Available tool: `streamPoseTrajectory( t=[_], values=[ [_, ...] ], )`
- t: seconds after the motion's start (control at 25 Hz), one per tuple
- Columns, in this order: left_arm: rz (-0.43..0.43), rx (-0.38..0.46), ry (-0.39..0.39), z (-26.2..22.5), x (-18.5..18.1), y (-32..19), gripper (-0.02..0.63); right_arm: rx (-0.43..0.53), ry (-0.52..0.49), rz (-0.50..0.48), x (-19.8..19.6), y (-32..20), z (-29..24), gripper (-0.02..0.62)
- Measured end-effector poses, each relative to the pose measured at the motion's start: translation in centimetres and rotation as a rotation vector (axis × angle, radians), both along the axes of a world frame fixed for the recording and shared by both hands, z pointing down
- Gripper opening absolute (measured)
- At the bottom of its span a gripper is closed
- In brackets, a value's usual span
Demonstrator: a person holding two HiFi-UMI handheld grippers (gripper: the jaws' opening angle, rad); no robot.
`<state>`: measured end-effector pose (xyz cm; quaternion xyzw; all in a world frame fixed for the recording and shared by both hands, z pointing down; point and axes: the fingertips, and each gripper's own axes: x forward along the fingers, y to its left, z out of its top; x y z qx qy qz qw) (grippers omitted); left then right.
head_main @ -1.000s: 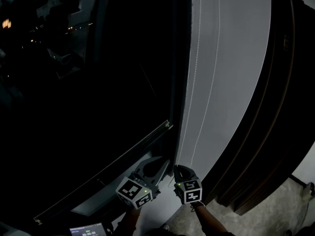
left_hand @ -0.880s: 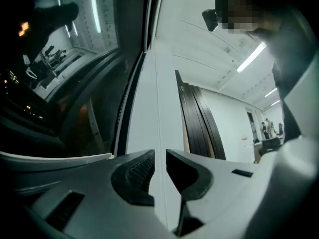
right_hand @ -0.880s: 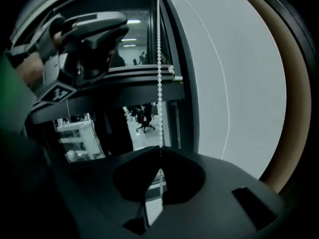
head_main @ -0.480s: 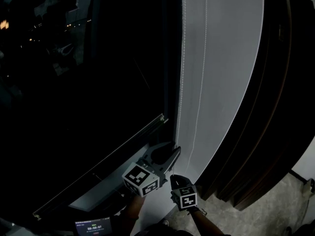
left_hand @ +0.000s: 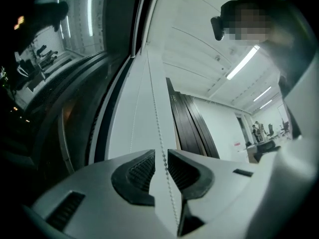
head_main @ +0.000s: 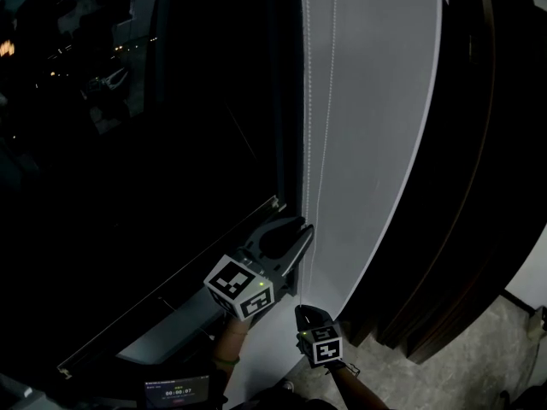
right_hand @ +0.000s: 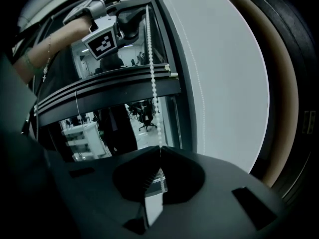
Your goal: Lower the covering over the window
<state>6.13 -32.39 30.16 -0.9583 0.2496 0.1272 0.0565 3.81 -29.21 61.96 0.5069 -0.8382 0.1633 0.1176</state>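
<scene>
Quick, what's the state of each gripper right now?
Left gripper: open, with the bead chain passing loosely between its jaws.
Right gripper: shut on the bead chain.

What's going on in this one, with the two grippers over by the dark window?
A person is working the bead chain that hangs along the white panel beside the dark window. The right gripper, lower on the chain, is shut on it. The left gripper, higher up, has its jaws apart with the chain running between them, unclamped.
</scene>
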Motion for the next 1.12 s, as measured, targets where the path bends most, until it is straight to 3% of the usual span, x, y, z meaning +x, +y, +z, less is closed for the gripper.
streamPoseTrajectory(
  t=[0.2,0.28,0.52,0.64,0.76,0.92,1.04,1.12],
  values=[
    [0.003,0.012,-0.023,-0.5,0.9,0.5,0.078,0.001,-0.010,-0.002,0.3,0.9,0.1,0.012],
    [-0.004,0.006,-0.027,-0.4,0.9,0.6,0.047,0.003,-0.010,-0.003,0.3,1.3,0.1,0.012],
    [-0.004,-0.060,0.063,-0.6,-0.3,0.9,0.009,0.014,-0.015,-0.016,0.2,2.3,0.3,0.012],
    [-0.037,-0.065,0.063,-0.5,-1.0,1.1,0.006,0.012,-0.002,-0.025,0.1,2.9,0.6,0.012],
    [-0.085,-0.047,0.015,2.0,-1.1,0.7,0.005,-0.058,0.037,-0.058,0.0,4.2,2.8,0.014],
    [-0.116,-0.074,0.059,2.7,-2.4,1.0,0.003,-0.153,0.025,-0.082,1.2,6.4,4.9,0.014],
    [-0.130,-0.045,0.048,3.0,-2.7,1.2,0.003,-0.111,-0.017,-0.062,2.7,5.8,2.7,0.021],
    [-0.141,-0.073,-0.022,4.9,-2.5,0.9,0.003,-0.036,-0.071,-0.040,3.7,4.3,-1.0,0.025]
  ],
)
